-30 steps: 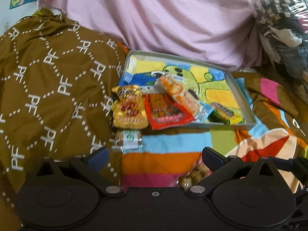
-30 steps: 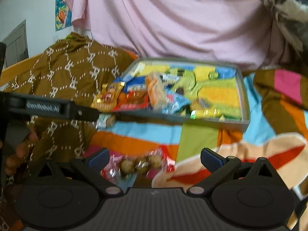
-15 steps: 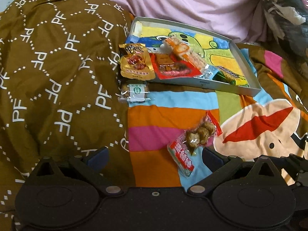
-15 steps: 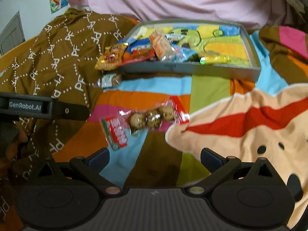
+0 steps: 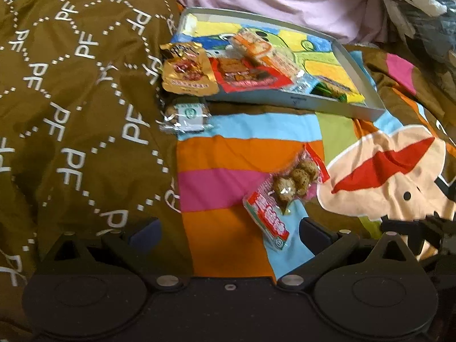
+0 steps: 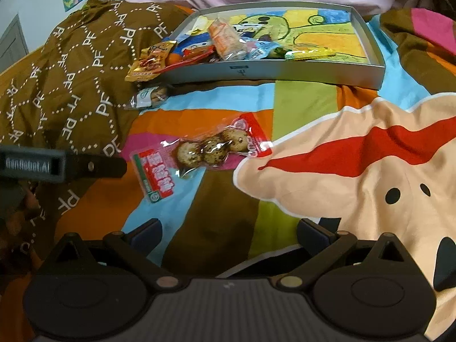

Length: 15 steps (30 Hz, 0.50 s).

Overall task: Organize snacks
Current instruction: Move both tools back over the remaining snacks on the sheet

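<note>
A: Snacks are lying in 2 places: most are sitting in the grey tray [image 6: 285, 69] on the striped bedspread [image 6: 356, 171], while 2 are resting loose on the fabric near it.

B: The quail egg packet [image 6: 199, 154] is lying in front of the right gripper [image 6: 229, 229], whose jaws are standing wide apart and gripping nothing. The left gripper [image 5: 229, 229] is gaping too, likewise empty.

A: That packet is looking light, slick and crinkly; the eggs are probably squashing easily, so I'm favouring the flat red printed end.

B: The small clear cookie packet [image 5: 186, 115] is sitting just beside the tray's corner, under the overhanging gold pouch [image 5: 186, 71].

A: Labels are blurring, and the tray's piled packets are hiding each other.
</note>
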Available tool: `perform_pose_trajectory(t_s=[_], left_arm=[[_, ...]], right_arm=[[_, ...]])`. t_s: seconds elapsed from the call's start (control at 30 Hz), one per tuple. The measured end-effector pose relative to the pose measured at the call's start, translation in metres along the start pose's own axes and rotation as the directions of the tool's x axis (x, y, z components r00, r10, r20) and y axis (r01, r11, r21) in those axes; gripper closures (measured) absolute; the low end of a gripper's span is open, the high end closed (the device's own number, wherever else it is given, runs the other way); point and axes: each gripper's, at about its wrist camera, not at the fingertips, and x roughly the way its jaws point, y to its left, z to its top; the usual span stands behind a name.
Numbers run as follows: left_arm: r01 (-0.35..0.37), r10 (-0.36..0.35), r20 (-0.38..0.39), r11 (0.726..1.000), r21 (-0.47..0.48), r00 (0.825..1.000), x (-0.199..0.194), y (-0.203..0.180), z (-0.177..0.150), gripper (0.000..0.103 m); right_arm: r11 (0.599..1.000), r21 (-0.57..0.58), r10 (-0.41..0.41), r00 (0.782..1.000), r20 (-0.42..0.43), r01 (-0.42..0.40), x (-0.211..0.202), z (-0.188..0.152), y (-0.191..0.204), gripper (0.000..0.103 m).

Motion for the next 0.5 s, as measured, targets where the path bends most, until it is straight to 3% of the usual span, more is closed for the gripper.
perform_pose_trajectory(t_s=[0.23,0.5], left_arm=[[0.020,-0.019,-0.003,0.999,0.048,1.000,0.006,-0.009,-0.003,0.001],[0.031,-0.031,-0.002,0.999,0.038,1.000,0.007,-0.008,-0.004,0.001]], right_arm=[[0.999,0.031,-0.019,1.000,0.010,0.018,0.002,0.009,-0.013,0.000],[0.998,0.053,-0.020,1.000,0.013,0.019,0.010,0.020,-0.018,0.000]])
